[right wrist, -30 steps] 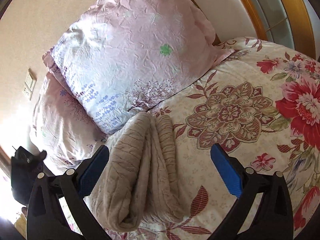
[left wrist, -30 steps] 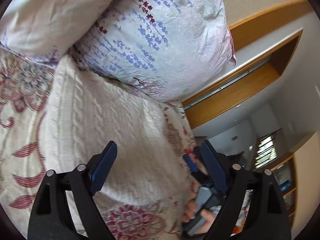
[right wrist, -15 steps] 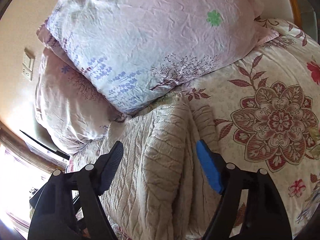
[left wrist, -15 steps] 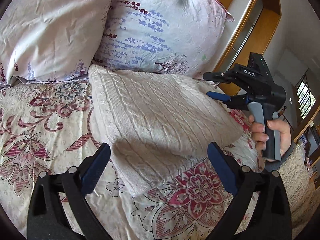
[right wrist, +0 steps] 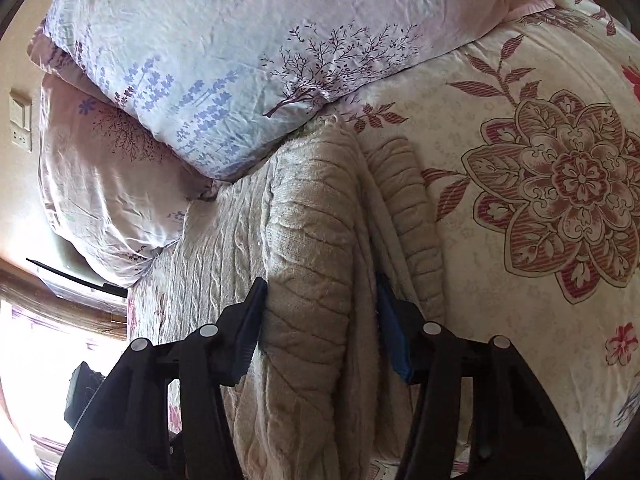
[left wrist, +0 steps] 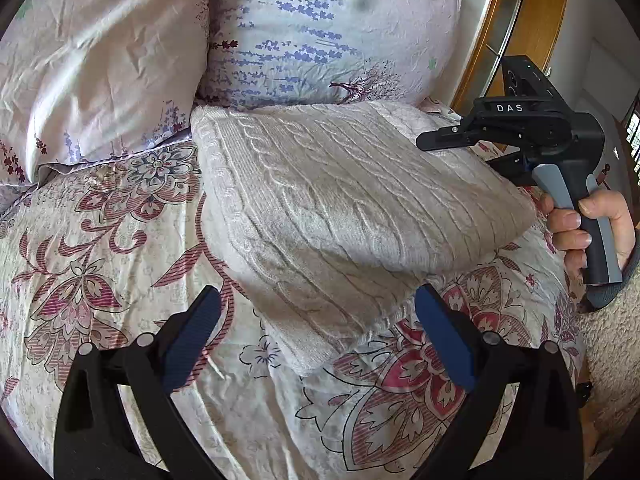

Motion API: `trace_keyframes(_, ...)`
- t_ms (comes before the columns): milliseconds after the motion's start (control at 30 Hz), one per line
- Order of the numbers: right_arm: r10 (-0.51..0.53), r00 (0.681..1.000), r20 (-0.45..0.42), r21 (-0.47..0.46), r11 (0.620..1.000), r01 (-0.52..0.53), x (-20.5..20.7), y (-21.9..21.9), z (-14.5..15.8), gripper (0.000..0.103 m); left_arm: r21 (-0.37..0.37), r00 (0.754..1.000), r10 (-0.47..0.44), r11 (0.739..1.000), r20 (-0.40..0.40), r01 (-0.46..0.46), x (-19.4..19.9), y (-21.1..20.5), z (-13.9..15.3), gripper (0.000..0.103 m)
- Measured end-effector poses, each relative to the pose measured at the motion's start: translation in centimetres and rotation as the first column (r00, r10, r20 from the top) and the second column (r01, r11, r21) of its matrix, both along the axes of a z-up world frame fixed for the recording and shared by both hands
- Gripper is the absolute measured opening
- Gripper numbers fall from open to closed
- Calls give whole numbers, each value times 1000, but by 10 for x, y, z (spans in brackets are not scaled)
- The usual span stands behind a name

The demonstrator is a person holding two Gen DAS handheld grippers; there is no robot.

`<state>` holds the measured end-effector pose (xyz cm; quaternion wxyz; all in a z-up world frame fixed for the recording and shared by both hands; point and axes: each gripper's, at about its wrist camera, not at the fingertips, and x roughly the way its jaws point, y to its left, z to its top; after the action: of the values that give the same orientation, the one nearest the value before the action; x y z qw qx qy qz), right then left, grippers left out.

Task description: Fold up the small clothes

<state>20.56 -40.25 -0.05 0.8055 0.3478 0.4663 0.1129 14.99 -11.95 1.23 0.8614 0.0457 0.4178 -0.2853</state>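
Observation:
A folded cream cable-knit sweater (left wrist: 340, 208) lies on the floral bedspread, its far edge against the pillows. My left gripper (left wrist: 316, 340) is open and empty, just short of the sweater's near corner. My right gripper (right wrist: 320, 320) has its jaws closed against the thick upper fold of the sweater (right wrist: 308, 240), one finger on top and the blue pad (right wrist: 390, 332) tucked between the layers. In the left wrist view the right gripper (left wrist: 460, 144) grips the sweater's right edge and lifts it a little off the bed.
Two pale floral pillows (left wrist: 320, 28) (left wrist: 100, 56) lean behind the sweater. The floral bedspread (left wrist: 100, 248) stretches to the left and front. A wooden headboard frame (left wrist: 516, 28) stands at the right. A wall socket (right wrist: 20, 124) is beyond the pillows.
My right gripper moved in onto the sweater's edge and closed on the upper fold. My left gripper backed away from the sweater, opening wider, so the whole sweater shows.

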Motion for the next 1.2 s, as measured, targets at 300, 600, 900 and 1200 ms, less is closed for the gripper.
trace_keyframes(300, -53, 991, 127, -16, 998, 55, 9, -5, 15, 17, -38, 999, 28, 999, -42, -30, 8, 9, -9, 97)
trace_keyframes(600, -145, 983, 115, -121, 980, 159, 3, -28, 9, 16, -94, 999, -44, 995, -21, 42, 0, 10, -6, 97)
trace_keyframes(900, -80, 981, 177, -81, 992, 96, -57, -42, 21, 35, 84, 986, -155, 985, 62, 149, -34, -3, -13, 98)
trace_keyframes(1200, -1, 980, 198, -125, 992, 27, -93, -17, 21, 35, 97, 996, -85, 992, 18, 83, -28, 1, -16, 98)
